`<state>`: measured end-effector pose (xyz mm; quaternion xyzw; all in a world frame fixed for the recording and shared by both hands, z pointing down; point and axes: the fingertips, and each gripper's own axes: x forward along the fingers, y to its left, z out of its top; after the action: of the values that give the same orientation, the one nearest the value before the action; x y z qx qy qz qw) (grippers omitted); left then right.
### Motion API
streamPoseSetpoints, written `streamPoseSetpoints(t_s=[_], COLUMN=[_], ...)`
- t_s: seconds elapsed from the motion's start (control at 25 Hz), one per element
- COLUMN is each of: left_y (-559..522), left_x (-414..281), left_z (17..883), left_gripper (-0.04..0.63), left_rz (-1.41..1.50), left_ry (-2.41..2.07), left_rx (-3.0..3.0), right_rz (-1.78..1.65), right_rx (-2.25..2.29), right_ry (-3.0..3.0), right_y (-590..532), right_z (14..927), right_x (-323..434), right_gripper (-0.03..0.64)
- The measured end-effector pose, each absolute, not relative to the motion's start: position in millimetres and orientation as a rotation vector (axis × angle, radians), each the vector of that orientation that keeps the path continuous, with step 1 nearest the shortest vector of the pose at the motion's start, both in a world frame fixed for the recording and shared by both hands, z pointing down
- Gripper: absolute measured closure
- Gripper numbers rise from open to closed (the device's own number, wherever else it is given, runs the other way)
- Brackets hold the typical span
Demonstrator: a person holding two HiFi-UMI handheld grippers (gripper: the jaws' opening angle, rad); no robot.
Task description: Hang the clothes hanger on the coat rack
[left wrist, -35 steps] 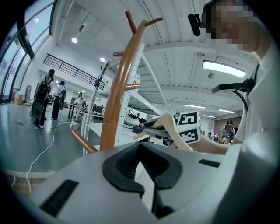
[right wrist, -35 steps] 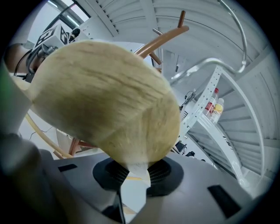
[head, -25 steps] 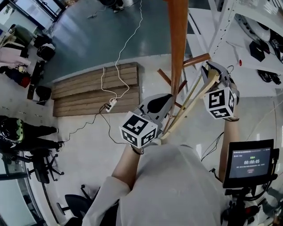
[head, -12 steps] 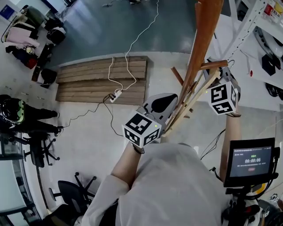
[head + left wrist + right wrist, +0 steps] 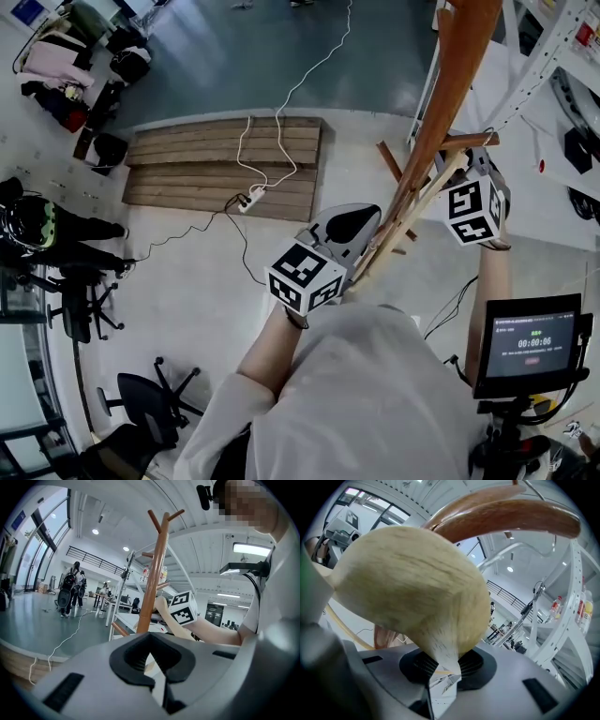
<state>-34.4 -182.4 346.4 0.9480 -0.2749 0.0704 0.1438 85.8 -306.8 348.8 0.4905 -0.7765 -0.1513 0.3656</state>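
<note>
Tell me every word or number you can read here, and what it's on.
"00:00:06" on the screen at lower right, head view.
Other lines on that screen: too small to read.
Blue wall sign, top left: too blurred to read.

The hanger [image 5: 408,588] is pale bare wood, matt, with fine grain showing. The coat rack [image 5: 446,103] is reddish-brown wood, smooth and varnished to a sheen. The left tongs [image 5: 151,657] and right tongs [image 5: 440,670] have matt grey plastic shells with black ribbed lining.

Two grippers [image 5: 154,665] [image 5: 440,667], one wooden hanger [image 5: 417,588], one coat rack [image 5: 450,75], one screen [image 5: 532,347], one pallet [image 5: 225,169]
</note>
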Motion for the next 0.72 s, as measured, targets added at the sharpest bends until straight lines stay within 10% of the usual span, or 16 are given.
streamPoseSetpoints(t_s=[0.72], left_y=[-174], left_x=[-45], left_z=[357], left_gripper=[0.594], left_rz=[0.179], left_ry=[-0.853], left_rx=[2.681], right_rz=[-0.450], right_rx=[1.215], right_ry=[-1.920], right_y=[-297], right_z=[384], right_x=[72], right_gripper=[0.523])
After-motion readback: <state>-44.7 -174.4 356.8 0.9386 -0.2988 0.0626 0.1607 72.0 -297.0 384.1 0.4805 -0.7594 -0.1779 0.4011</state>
